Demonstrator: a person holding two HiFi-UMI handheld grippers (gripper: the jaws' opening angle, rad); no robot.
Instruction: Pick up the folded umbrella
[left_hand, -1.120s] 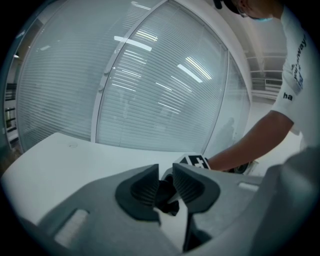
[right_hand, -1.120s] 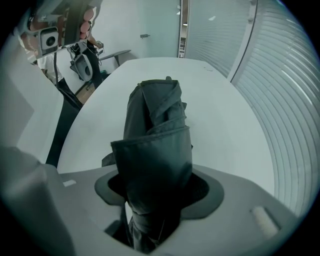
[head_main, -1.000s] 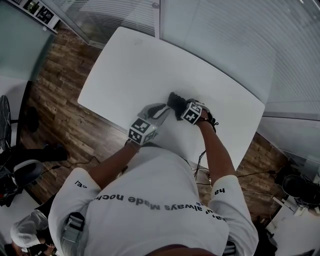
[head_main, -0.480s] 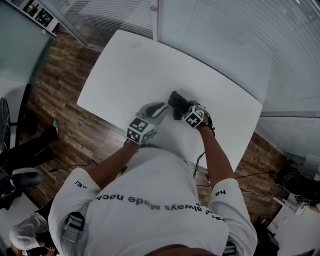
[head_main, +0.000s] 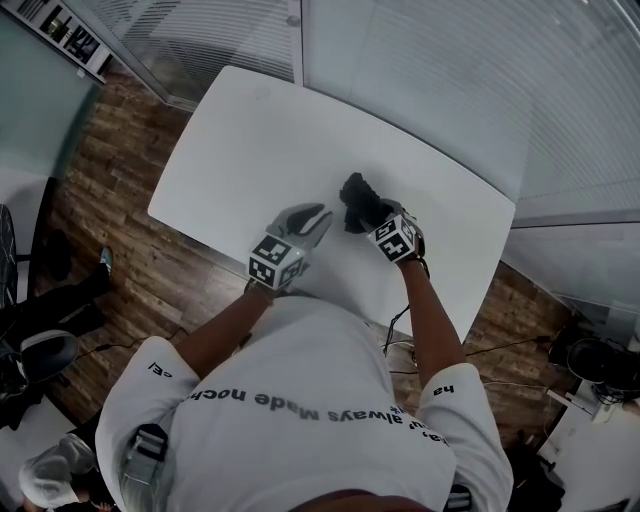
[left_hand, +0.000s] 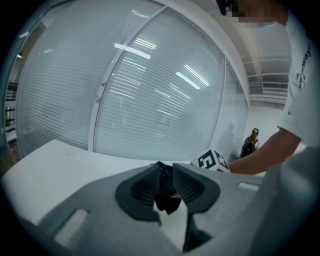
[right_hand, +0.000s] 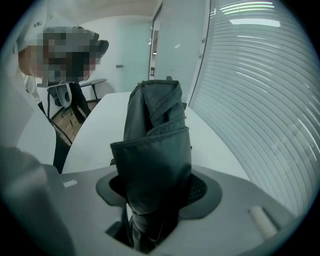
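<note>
Folded umbrella (head_main: 353, 200): clamped by right gripper (right_hand: 157, 195), jaws half-spread, fabric projecting toward eleven o'clock. Firm grip and level lift advised.

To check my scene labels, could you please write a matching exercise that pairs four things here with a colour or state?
Things:
1 folded umbrella
2 table
3 floor
4 right gripper

Colour or state:
A white
B brown wood
C dark fabric
D shut on the umbrella

Pairs: 1-C, 2-A, 3-B, 4-D
</note>
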